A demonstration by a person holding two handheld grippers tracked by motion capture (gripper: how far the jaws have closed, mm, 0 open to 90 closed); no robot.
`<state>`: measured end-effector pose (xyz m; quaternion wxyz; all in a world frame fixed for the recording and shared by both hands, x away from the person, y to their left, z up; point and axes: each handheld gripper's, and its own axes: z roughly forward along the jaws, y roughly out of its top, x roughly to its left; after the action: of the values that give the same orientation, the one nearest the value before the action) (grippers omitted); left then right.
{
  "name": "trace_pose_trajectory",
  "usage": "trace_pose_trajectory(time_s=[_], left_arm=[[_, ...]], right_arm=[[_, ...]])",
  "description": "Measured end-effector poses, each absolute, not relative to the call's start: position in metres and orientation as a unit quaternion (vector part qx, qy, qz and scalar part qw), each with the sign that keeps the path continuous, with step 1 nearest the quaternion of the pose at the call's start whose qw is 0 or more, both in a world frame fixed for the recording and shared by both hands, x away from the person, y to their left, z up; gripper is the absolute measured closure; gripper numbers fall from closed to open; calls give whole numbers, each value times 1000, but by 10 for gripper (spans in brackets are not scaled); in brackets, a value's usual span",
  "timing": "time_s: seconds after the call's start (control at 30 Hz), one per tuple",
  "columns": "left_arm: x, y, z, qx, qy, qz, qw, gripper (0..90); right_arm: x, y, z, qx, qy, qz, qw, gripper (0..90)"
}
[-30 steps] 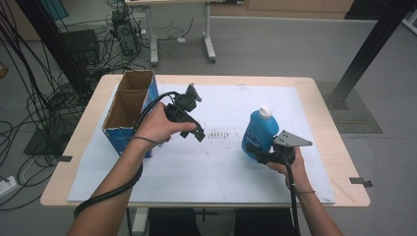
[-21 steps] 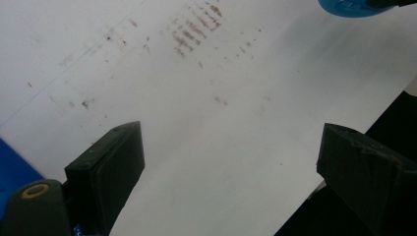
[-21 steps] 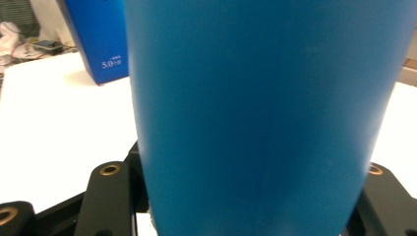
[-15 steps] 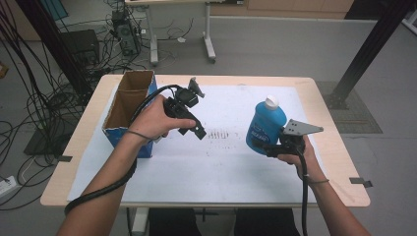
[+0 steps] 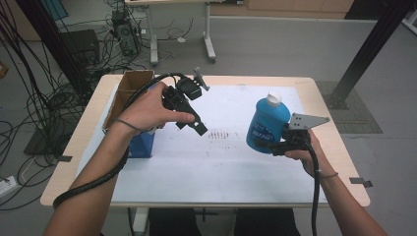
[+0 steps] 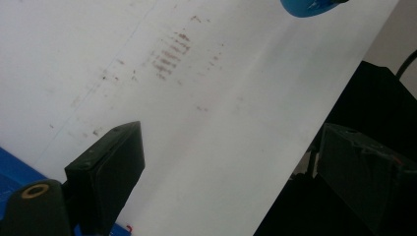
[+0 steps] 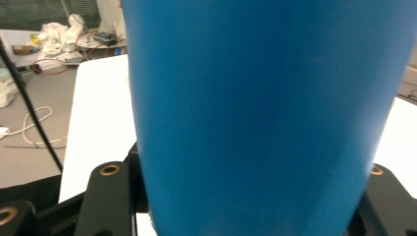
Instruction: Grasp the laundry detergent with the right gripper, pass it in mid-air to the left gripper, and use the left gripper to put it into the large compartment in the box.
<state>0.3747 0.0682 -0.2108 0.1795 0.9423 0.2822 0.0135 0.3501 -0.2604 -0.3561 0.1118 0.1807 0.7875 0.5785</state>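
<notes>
**Blue bottle held above the right side of the table**

The white sheet (image 5: 216,162) is mostly bare, with free room between the two hands and toward the near edge. The right gripper (image 5: 275,143) is clamped on the blue bottle (image 5: 267,125), upright, white cap on top. The left gripper (image 5: 193,123), jaws apart and holding nothing, hangs over faint brown smudges (image 5: 220,133). A cardboard box (image 5: 129,93) stands at the left edge; its contents cannot be seen.

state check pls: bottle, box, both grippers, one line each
blue bottle: white cap on, upright with a slight tilt, clamped low on its body.
right gripper: shut on the blue bottle.
left gripper: open, nothing between its jaws, above the white sheet.
cardboard box: open at the top, contents hidden.
</notes>
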Motion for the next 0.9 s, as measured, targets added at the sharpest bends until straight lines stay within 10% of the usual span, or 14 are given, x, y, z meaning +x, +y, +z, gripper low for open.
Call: trace_pose_trajectory(time_s=[0.9], left_arm=[[357, 55, -169, 968, 173, 7, 184, 112]], right_arm=[[344, -259, -327, 99, 813, 572, 47, 404]])
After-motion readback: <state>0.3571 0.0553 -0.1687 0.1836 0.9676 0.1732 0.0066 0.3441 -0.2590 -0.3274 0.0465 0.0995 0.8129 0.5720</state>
